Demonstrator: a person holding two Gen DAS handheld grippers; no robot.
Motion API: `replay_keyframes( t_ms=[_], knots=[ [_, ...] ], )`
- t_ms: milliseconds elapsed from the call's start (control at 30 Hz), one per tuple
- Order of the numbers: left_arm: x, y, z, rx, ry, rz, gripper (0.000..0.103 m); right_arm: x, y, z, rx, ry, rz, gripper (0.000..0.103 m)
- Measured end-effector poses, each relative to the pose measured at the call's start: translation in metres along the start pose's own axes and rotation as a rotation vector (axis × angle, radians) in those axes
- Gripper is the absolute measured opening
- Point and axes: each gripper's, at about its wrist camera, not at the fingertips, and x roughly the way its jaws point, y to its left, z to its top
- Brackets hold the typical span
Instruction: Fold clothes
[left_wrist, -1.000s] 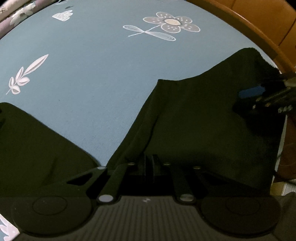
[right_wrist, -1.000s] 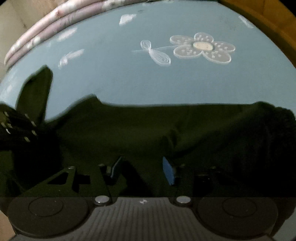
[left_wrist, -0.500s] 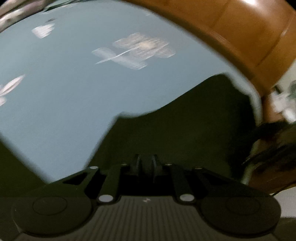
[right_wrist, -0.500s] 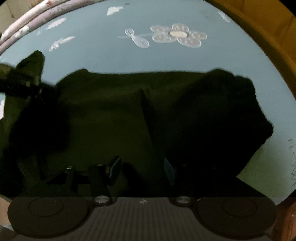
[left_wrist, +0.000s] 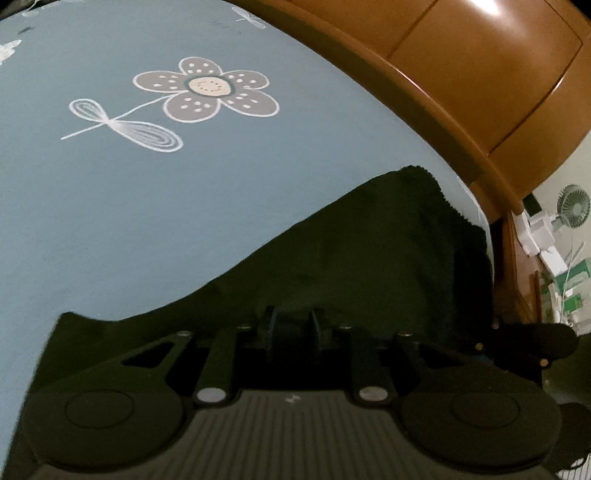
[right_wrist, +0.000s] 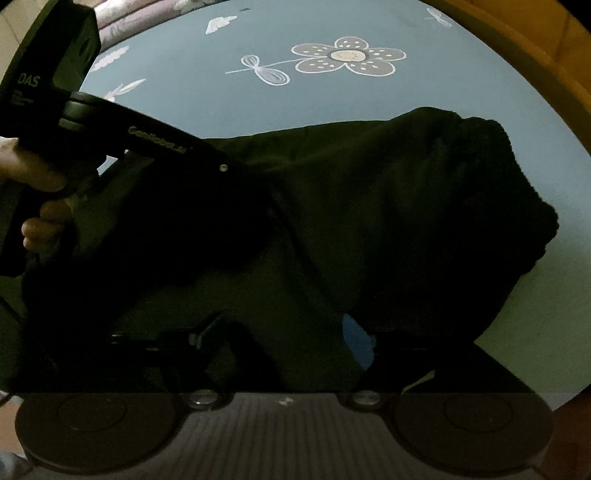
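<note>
A dark garment lies bunched on the blue bedsheet, near the flower print and toward the right side by the wooden bed frame. The left gripper has its fingers drawn close together with dark cloth between them, apparently clamped on the garment. The right gripper hangs over the cloth with its fingers spread wide, a blue pad showing, gripping nothing. At the far left a hand holds the left tool's handle.

Dark garment folds indistinct in shadow
</note>
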Motion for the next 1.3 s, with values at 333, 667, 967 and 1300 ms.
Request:
replay_keyframes(
  t_ms=[333, 667, 967, 1300],
  knots=[
    [-0.029, 0.007, -0.022, -0.003, 0.067, 0.068, 0.039, 0.016, 0.022, 0.002, -0.077, 0.015, -0.026, 0.103],
    [-0.034, 0.018, -0.033, -0.085, 0.056, 0.049, 0.044, 0.025, 0.046, -0.005, -0.221, 0.04, -0.126, 0.103],
    [-0.117, 0.036, -0.061, -0.182, -0.049, 0.202, 0.063, 0.002, 0.077, 0.03, -0.233, 0.056, 0.057, 0.103],
    [-0.2, 0.102, -0.141, -0.5, -0.113, 0.39, 0.065, 0.04, 0.158, 0.065, -0.225, 0.107, 0.44, 0.103]
  ],
)
